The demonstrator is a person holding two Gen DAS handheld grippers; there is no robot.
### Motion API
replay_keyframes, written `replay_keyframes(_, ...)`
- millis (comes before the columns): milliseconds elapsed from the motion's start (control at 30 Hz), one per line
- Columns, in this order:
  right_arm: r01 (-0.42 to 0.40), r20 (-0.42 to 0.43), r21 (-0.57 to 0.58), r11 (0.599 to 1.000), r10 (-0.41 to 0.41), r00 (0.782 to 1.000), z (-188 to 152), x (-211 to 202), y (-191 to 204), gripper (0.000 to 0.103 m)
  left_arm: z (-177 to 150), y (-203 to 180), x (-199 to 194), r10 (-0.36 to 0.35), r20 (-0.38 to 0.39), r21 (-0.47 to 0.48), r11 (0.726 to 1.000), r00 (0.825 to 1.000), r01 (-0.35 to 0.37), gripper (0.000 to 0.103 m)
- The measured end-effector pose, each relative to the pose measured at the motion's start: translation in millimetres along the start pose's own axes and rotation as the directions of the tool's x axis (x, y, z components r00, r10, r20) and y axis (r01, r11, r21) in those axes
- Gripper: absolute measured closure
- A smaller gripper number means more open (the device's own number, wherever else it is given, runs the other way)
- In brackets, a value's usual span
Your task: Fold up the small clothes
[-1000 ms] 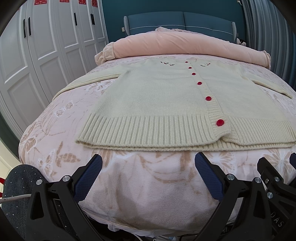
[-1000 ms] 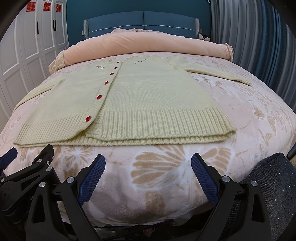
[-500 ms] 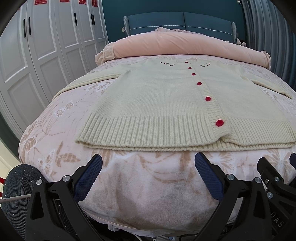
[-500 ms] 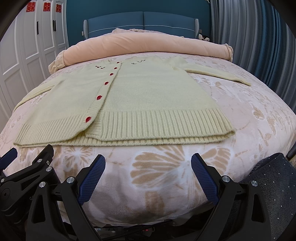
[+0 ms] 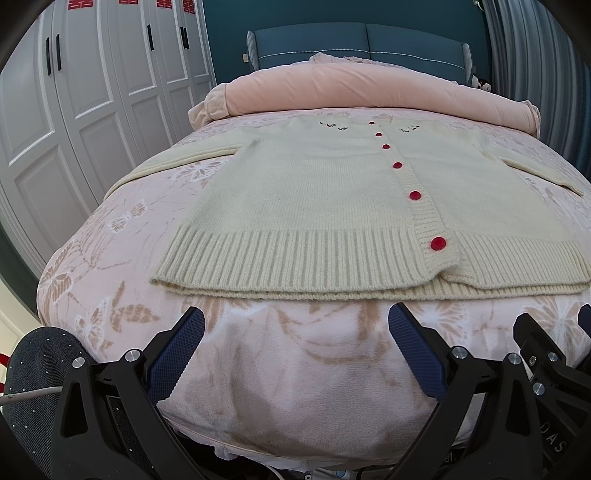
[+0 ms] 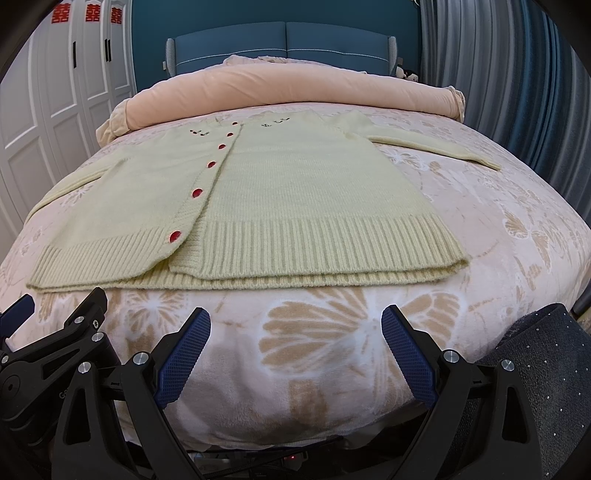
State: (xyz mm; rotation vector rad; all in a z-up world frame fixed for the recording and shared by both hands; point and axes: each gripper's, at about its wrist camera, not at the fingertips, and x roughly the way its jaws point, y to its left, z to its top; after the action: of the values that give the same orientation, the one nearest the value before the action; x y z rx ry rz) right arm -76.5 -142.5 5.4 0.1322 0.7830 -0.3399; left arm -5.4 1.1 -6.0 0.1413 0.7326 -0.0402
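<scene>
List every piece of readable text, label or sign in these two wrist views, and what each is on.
"囍", red paper cutouts: tops of the white wardrobe doors.
"DAS", partial embossed letters: black gripper body at lower right.
"G", then cut off: black gripper body at lower left.
Cardigan: embroidered marks, no text.

Both my views are evenly lit by soft daylight, with no harsh glare. The bed (image 5: 122, 236) bulges like a dome from the fisheye lens, and the wardrobe doors (image 5: 92, 110) bow at 9 o'clock. Black vignette fills the corners. A thin shadow sits under the hem of the cardigan (image 5: 314, 206). The curtains (image 6: 524, 92) at 2 o'clock look dimmer. Focus is sharp across the knit; my left hand-held gripper (image 5: 295, 354) shows dark, lower down.
</scene>
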Motion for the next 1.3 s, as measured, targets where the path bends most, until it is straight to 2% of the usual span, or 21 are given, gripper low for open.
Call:
replay_keyframes(333,-0.001,-0.013,0.005,1.000,0.001,1.000,-0.2,0.4,-4.1,0.011,-0.9,0.8,0.4,0.001,-0.001,0.001,1.000,1.000,-0.001,0.006)
replay_keyframes(500,-0.028,0.022,0.002,1.000,0.028,0.999,28.8,-8.7,-23.5,0.011,5.3,1.3,0.7,-0.019,-0.034,-0.006,1.000,0.999,0.019,0.005)
replay_keyframes(567,-0.061,0.052,0.029,0.998,0.059,0.997,48.2,-10.3,-44.8,0.011,16.0,3.8,-2.3,-0.043,-0.049,-0.023,0.999,0.998,0.042,0.005)
replay_keyframes(633,-0.072,0.073,0.046,0.996,0.069,0.995,71.6,-4.7,-70.9,0.011,30.1,6.8,-10.1,-0.037,-0.015,-0.042,0.998,0.999,0.036,0.005)
replay_keyframes(767,-0.044,0.115,0.127,0.991,0.029,0.993,117.9,19.4,-135.7,0.011,64.8,1.1,-16.2,-0.033,0.043,-0.018,0.999,0.999,0.034,0.005)
replay_keyframes(867,-0.026,0.118,0.209,0.978,0.002,0.993,150.7,49.6,-187.1,0.011,94.3,-3.2,-6.6,-0.050,0.033,-0.022,0.998,0.998,0.051,0.005)
replay_keyframes(1000,0.002,0.107,0.315,0.949,-0.037,0.994,187.5,99.5,-251.1,0.011,122.3,5.4,16.0,-0.069,-0.001,-0.092,0.993,0.998,0.068,0.005)
replay_keyframes(1167,0.006,0.094,0.504,0.864,-0.062,0.994,208.3,162.2,-321.2,0.011,152.2,15.1,43.1,0.015,-0.012,-0.141,0.990,1.000,-0.017,0.005)
replay_keyframes(1267,0.051,0.040,0.566,0.823,-0.089,0.995,223.2,215.4,-355.5,0.011,168.9,15.3,54.2,0.072,0.006,-0.127,0.989,0.997,-0.071,0.005)
replay_keyframes(1300,0.061,0.036,0.569,0.820,-0.099,0.994,226.6,222.9,-360.3,0.011,174.5,14.6,57.0,0.086,0.015,-0.118,0.990,0.996,-0.083,0.005)
